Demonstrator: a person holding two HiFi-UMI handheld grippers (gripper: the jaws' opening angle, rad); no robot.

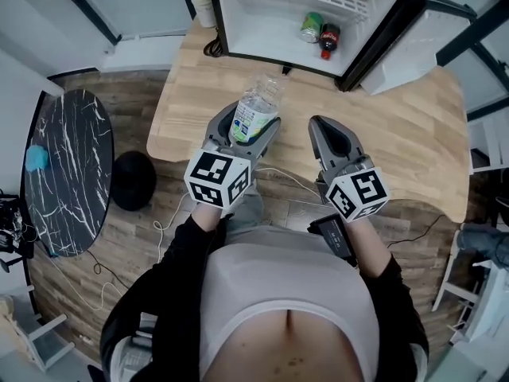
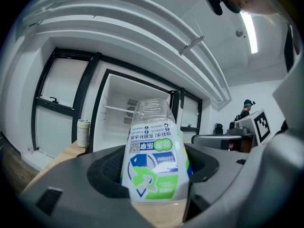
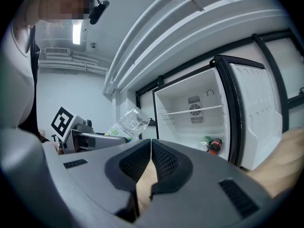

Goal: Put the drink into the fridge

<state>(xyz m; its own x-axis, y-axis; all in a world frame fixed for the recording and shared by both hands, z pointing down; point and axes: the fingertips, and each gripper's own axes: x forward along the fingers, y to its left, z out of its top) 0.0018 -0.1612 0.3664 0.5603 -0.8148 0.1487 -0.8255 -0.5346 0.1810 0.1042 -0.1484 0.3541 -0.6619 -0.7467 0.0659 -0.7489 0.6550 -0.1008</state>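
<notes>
My left gripper [image 1: 245, 130] is shut on a clear plastic drink bottle [image 1: 256, 110] with a green, white and blue label, held over the wooden counter in front of the open fridge [image 1: 262, 22]. In the left gripper view the bottle [image 2: 155, 156] stands bottom-up between the jaws, with the fridge [image 2: 128, 120] straight ahead. My right gripper [image 1: 330, 142] hovers beside it, shut with nothing between its jaws. The right gripper view shows its jaws closed together [image 3: 151, 163], the bottle [image 3: 128, 122] to the left and the fridge [image 3: 194, 127] ahead.
Inside the fridge lie a green can [image 1: 311, 27] and a dark cola bottle [image 1: 328, 40]; its door [image 1: 413, 50] swings open to the right. A paper cup [image 1: 203, 5] stands left of the fridge. The wooden counter [image 1: 406, 126] has a round black table [image 1: 67, 173] to its left.
</notes>
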